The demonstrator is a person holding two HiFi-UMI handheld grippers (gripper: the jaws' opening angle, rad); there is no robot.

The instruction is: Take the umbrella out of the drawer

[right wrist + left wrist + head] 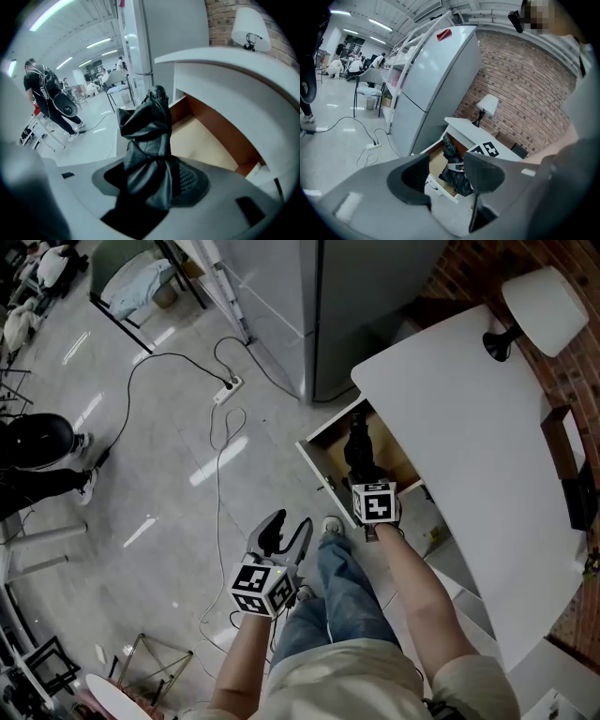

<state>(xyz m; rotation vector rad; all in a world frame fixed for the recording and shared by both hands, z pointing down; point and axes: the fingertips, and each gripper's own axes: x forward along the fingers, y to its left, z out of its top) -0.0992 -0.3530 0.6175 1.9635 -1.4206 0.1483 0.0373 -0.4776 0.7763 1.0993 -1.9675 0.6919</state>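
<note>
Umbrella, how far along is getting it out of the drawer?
Done: the drawer is open and the right tool is clamped on the black folded umbrella. In hand: the umbrella is held up over the drawer. Left: carry it clear. The left tool is open and empty.

Umbrella (146,140): plain glossy black.
Drawer (321,472): white front, pale tan wood inside, red-brown side wall.
Surface (469,446) over the drawer: plain white.
Lamp (542,296): white shade, black stem.
Wall (525,84) behind the drawer: red-brown brick, paler joints.
Fridge (436,79) beside the drawer: silver-grey.
Floor (169,474): pale grey, shiny.
Right tongs (151,182): grey, dark pads, black-and-white square markers.
Left tongs (446,176): grey, dark pads, black-and-white square markers.
Trousers (347,587): blue denim.
</note>
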